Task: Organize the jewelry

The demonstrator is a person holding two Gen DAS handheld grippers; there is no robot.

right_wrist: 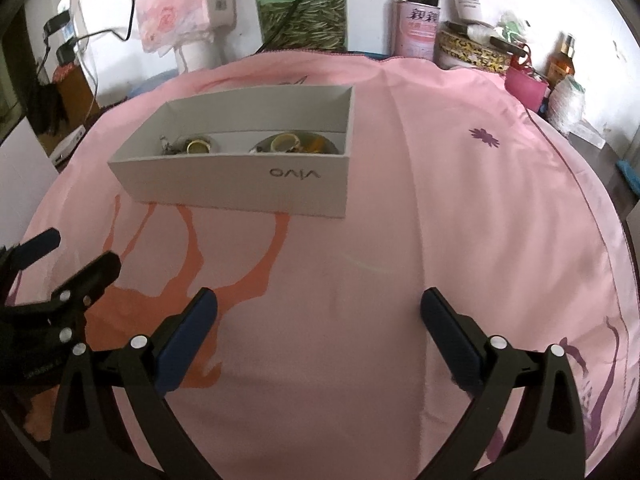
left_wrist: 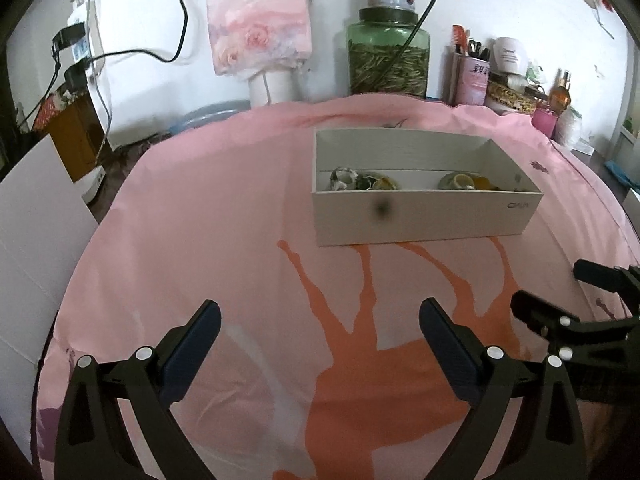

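A white open box (left_wrist: 424, 216) sits on the pink cloth (left_wrist: 224, 216), with jewelry inside: a silvery and green-gold cluster (left_wrist: 360, 180) at its left and yellow rings (left_wrist: 466, 182) at its right. The box also shows in the right wrist view (right_wrist: 240, 188), with a gold ring (right_wrist: 199, 146) and a yellow ring (right_wrist: 285, 142) inside. My left gripper (left_wrist: 320, 320) is open and empty, hovering over the cloth short of the box. My right gripper (right_wrist: 318, 308) is open and empty, beside the left; it shows in the left wrist view (left_wrist: 560, 292).
Along the back wall stand a green jar (left_wrist: 386, 60), a pink tissue pack (left_wrist: 260, 16), a pink cup of combs (left_wrist: 470, 76), bottles (left_wrist: 560, 92) and cables. A white board (left_wrist: 32, 240) leans at the left. The cloth drops off at both sides.
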